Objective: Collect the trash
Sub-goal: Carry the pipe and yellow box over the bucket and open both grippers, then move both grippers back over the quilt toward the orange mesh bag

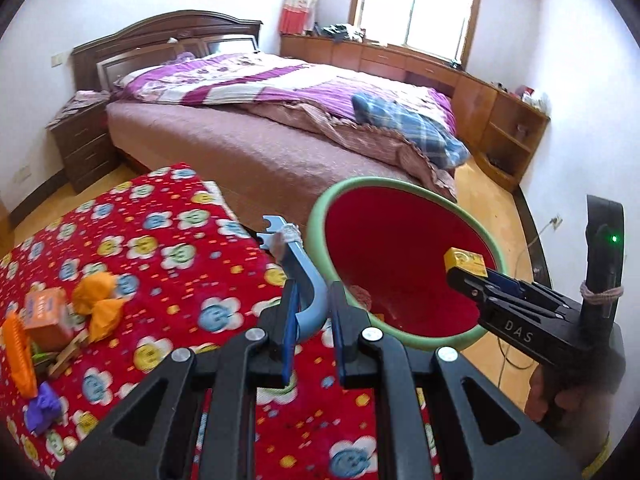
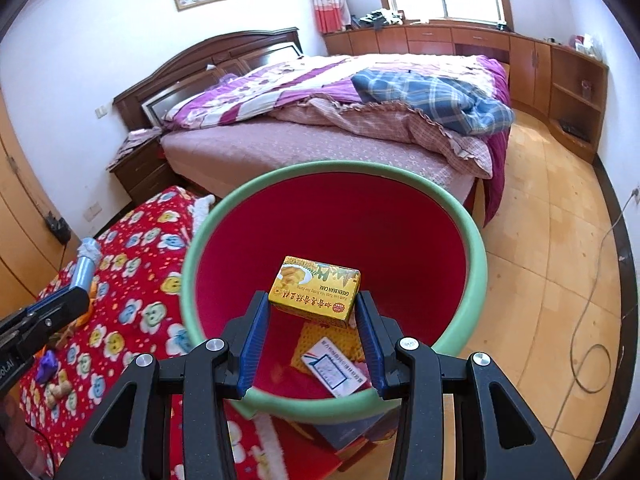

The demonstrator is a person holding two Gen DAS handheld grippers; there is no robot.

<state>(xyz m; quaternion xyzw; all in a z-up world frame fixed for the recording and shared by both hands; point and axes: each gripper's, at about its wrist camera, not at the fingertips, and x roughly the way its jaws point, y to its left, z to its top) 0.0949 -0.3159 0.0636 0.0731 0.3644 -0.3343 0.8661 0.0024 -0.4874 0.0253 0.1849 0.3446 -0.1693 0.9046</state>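
Yellow box poised over the bin, pale-blue handle in the other gripper

From the left wrist view, the left gripper [image 1: 312, 312] has its fingers around a pale-blue curved handle [image 1: 306, 276], though whether they truly pinch it I cannot tell; if they are loose, it could slide onto the red flowered worktop [image 1: 160, 240]. Orange wrappers [image 1: 98, 300] and a purple scrap [image 1: 42, 408] lie uncollected at the near left. From the right wrist view, the right gripper [image 2: 310, 312] pinches a yellow cake box [image 2: 314, 290] between its fingers, above the mouth of the green-rimmed red bin [image 2: 476, 264], which already holds a carton [image 2: 334, 372]. The bin seems perched at the worktop's right edge; I judge a knock on the rim could tip it.
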